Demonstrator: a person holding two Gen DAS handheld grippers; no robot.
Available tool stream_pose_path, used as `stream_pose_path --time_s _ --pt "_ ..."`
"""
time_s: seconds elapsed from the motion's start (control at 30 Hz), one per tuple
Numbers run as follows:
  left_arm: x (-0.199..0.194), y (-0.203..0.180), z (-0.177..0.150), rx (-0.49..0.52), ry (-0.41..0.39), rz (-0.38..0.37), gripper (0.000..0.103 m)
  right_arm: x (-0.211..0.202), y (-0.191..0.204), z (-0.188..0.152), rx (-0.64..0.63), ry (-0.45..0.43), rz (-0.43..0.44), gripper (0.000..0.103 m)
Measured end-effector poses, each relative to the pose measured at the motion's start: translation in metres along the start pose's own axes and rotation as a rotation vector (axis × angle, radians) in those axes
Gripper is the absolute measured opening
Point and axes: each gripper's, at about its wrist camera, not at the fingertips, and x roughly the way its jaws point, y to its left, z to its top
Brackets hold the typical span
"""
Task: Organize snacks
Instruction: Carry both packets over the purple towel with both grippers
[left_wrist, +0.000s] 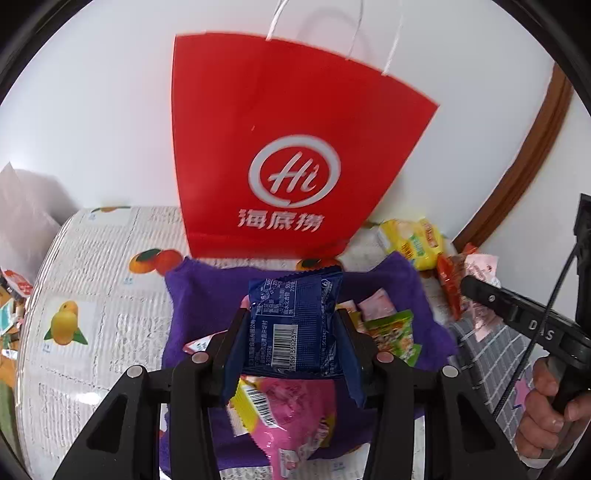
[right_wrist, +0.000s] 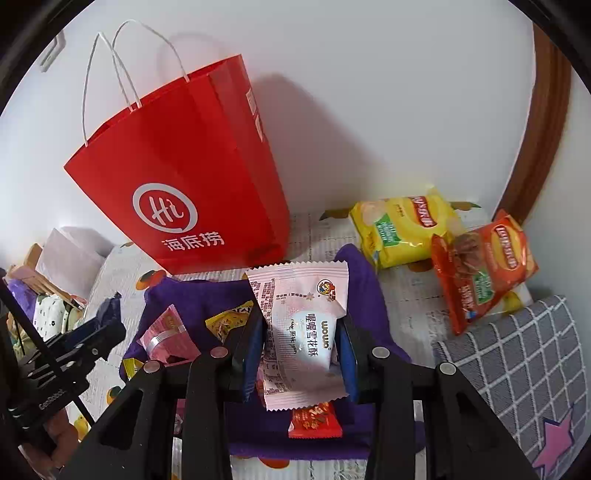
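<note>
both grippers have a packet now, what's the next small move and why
Probably lift the left hand-held gripper, shut on the dark blue foil snack packet, toward the open top of the upright red paper shopping bag. The right hand-held gripper holds a pale pink snack packet, so it can follow.

Red paper bag (left_wrist: 295, 147): its handles run off the top edge of the left wrist view. Pink packet (left_wrist: 295, 417) lower centre, partly hidden behind black gripper arms; its print is blurred.
</note>
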Motion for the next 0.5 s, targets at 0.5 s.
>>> stream_pose_path --time_s 0.5 --pt "0.014 0.007 -0.002 -0.011 0.019 0.032 0.043 0.040 -0.035 -0.004 0.055 0.118 0.036 0.037"
